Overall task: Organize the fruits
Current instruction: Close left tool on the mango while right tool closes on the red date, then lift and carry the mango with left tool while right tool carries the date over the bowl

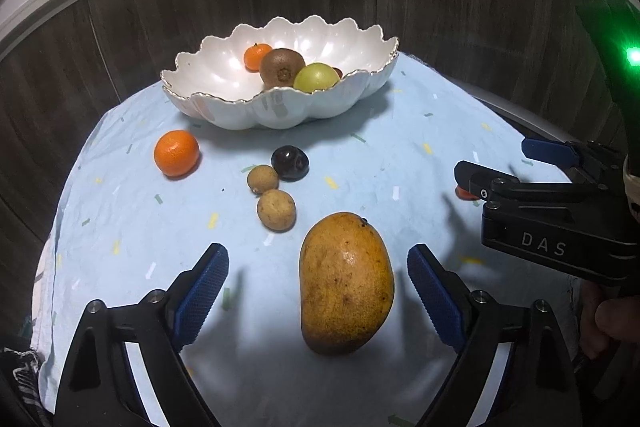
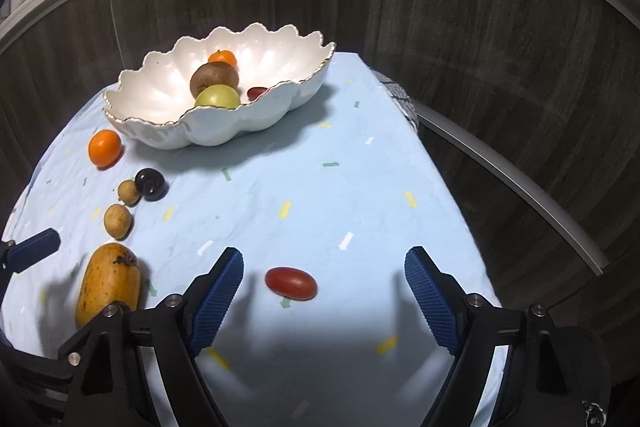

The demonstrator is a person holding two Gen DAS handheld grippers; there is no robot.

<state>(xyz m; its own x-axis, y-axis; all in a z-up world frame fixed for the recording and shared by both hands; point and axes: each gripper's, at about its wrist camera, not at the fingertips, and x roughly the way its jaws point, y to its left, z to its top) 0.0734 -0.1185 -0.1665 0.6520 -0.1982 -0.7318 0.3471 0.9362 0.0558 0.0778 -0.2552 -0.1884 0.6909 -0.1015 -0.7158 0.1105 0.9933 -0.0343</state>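
On a pale blue cloth [image 1: 360, 163] sits a white scalloped bowl [image 1: 224, 107], the landmark for everything else. Inside the bowl lie a small orange [image 1: 256, 55], a kiwi [image 1: 281, 66], a green fruit [image 1: 316, 77] and a small red fruit [image 2: 257, 92], which is mostly hidden behind the rim.

Nearer the cameras than the bowl, on the cloth, a tangerine [image 1: 176, 152] rests just beside the bowl's left end. A dark plum [image 1: 289, 162] lies a little nearer, touching a small tan fruit [image 1: 262, 179], perhaps a longan, though the view is too coarse to be sure. A second tan fruit [image 1: 276, 209] sits just beside that one. Nearest of all lies a mango [image 1: 346, 283], well apart from the bowl.

The left gripper [image 1: 318, 291] is spread wide, its blue pads on either side of the mango without touching it. The right gripper [image 2: 324, 293] is also spread wide, framing a red oval fruit [image 2: 291, 283] on the cloth, well apart from the bowl and untouched.
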